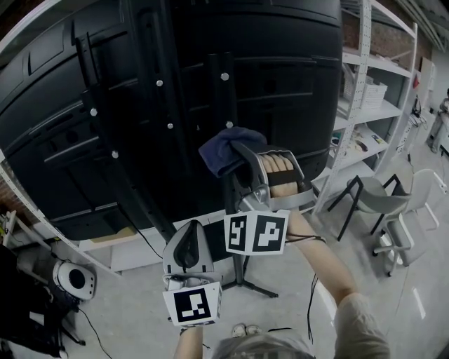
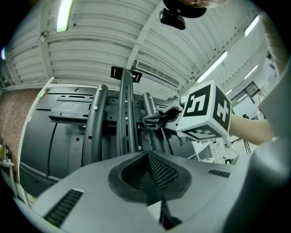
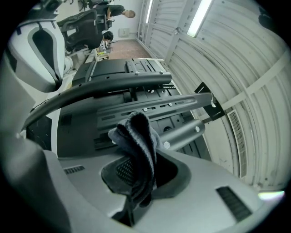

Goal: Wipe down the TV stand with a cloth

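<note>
The black TV back [image 1: 210,77] hangs on its dark metal stand, whose upright posts [image 1: 217,105] run down to a floor base [image 1: 245,280]. My right gripper [image 1: 238,160] is raised against the post, shut on a folded dark blue cloth [image 1: 228,148]. In the right gripper view the cloth [image 3: 137,136] sticks up from the clamped jaws [image 3: 138,169], close to a grey stand tube [image 3: 184,134]. My left gripper [image 1: 188,247] hangs lower, shut and holding nothing. Its own view [image 2: 152,176] looks up at the posts [image 2: 126,113], the cloth [image 2: 157,119] and the right gripper's marker cube [image 2: 204,109].
White shelving [image 1: 372,91] stands at the right, with a grey chair [image 1: 393,203] in front of it. A round white appliance [image 1: 74,278] and cables lie on the floor at the left. A person [image 3: 119,12] stands far off.
</note>
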`<action>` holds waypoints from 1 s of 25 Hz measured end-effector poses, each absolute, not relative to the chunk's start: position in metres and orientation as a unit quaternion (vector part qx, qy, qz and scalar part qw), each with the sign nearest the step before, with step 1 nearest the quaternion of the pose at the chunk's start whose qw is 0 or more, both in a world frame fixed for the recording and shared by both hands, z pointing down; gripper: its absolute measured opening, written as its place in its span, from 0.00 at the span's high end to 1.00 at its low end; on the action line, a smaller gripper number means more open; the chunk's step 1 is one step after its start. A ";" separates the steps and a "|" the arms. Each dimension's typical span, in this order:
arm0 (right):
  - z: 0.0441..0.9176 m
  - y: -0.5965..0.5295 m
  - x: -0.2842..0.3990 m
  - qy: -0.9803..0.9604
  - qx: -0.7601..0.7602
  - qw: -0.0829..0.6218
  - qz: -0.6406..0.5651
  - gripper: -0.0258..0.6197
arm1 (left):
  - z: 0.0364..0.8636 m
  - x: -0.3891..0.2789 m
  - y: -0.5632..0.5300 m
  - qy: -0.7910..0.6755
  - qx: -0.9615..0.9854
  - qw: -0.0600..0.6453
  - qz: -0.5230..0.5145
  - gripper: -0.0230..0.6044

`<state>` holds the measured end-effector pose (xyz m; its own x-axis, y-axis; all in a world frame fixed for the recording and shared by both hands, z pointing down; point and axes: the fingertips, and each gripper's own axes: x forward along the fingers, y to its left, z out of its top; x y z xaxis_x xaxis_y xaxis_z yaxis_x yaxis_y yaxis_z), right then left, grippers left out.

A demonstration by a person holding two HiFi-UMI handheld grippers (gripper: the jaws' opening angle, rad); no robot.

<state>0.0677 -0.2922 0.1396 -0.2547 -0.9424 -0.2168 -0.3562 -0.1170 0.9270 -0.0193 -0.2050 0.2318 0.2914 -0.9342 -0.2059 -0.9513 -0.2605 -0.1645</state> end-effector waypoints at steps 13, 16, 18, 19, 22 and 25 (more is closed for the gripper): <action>0.184 -0.290 0.067 -0.625 0.530 0.300 -0.488 0.87 | 0.243 -0.024 -0.209 0.601 -0.790 0.114 0.042 0.94; 0.193 -0.290 0.067 -0.630 0.527 0.305 -0.483 0.87 | 0.249 -0.024 -0.211 0.603 -0.789 0.109 0.041 0.94; 0.200 -0.291 0.066 -0.632 0.525 0.309 -0.480 0.87 | 0.254 -0.025 -0.213 0.604 -0.790 0.104 0.037 0.94; 0.204 -0.290 0.066 -0.633 0.524 0.311 -0.478 0.87 | 0.258 -0.025 -0.214 0.604 -0.790 0.101 0.034 0.94; 0.214 -0.289 0.066 -0.637 0.521 0.315 -0.472 0.87 | 0.266 -0.027 -0.216 0.606 -0.790 0.093 0.029 0.94; 0.223 -0.289 0.066 -0.645 0.517 0.318 -0.465 0.87 | 0.270 -0.029 -0.218 0.606 -0.790 0.088 0.030 0.94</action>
